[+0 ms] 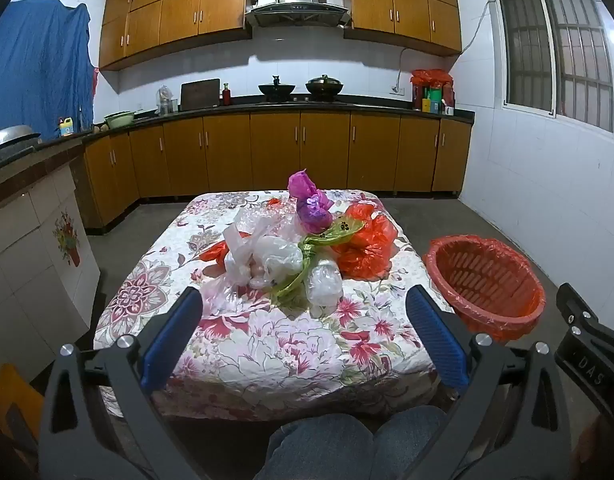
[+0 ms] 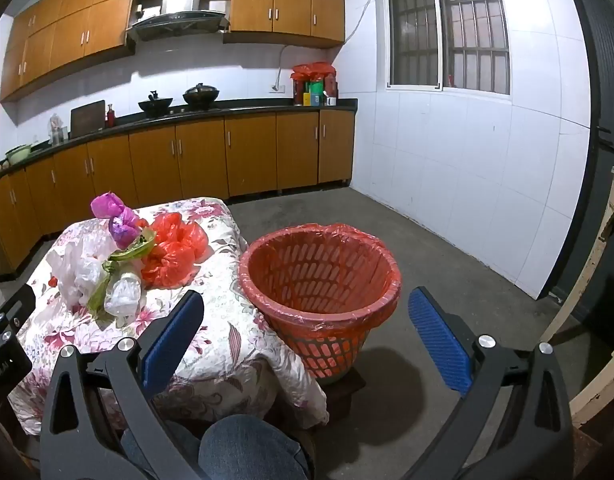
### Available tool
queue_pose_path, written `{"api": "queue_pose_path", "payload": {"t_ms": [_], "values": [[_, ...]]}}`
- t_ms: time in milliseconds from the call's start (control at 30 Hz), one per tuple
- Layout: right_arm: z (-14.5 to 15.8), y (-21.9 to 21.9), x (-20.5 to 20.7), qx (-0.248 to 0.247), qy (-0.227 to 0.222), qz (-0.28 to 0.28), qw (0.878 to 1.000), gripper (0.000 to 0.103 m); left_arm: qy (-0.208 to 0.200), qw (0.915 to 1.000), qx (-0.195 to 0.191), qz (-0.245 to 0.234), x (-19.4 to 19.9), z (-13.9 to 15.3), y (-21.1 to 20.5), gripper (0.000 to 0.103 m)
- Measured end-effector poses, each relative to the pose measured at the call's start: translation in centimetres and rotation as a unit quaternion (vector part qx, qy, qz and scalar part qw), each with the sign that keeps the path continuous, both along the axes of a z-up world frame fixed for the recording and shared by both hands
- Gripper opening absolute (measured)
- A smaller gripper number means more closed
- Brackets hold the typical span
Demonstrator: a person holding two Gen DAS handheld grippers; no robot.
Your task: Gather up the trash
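Trash, a heap of crumpled plastic bags (image 1: 291, 248), lies mid-table at twelve o'clock from the left gripper (image 1: 305, 334), whose jaws are spread wide and empty, held short of the heap, likely ready to reach in. Nearest, a person's denim knees (image 1: 347, 444) show at six o'clock. The right gripper (image 2: 307, 336), equally wide and holding nothing, faces the red basket (image 2: 387, 280), lined with a red bag and standing just beside the table (image 2: 235, 344), probably to receive the bags. Only the right view shows the basket's hollow, seemingly bare inside; only the left shows the whole heap, and a blue cloth (image 1: 39, 64) at ten o'clock.
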State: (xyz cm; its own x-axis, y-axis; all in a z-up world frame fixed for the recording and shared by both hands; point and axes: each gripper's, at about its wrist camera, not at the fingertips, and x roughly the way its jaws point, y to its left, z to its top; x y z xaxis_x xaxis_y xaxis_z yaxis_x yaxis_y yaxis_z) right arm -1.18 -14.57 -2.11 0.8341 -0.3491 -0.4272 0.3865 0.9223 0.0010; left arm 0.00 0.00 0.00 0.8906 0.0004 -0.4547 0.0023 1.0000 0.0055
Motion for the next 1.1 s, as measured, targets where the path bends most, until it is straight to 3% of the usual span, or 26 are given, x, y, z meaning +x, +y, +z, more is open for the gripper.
{"api": "queue_pose_path", "payload": {"t_ms": [1100], "values": [[-0.17,0.06,0.19,0.003,0.003,0.0,1.0,0.101,0.003,1.0,0.001,0.0,0.02,-0.02,-0.01,0.099]]}}
